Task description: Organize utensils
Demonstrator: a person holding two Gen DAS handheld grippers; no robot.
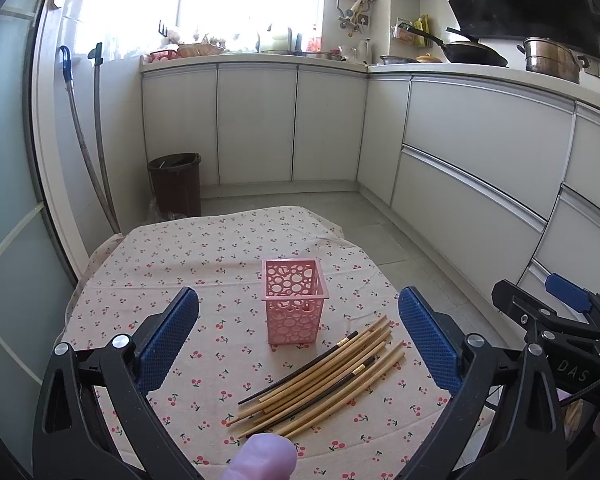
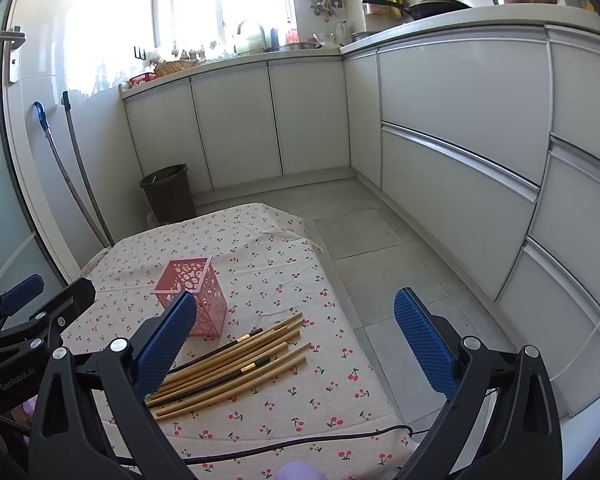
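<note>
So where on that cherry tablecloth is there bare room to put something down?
Free: the cloth behind the pink holder up to the far table edge, and the strip left of it. Crowded: the near right, where the chopsticks lie piled beside the holder.

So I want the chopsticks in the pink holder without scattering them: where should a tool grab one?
Probably take an outer bamboo chopstick near its middle, coming from above with the fingers across its length. The chopsticks lie flat and touching in a loose pile beside the upright pink holder, so edge sticks are freest.
</note>
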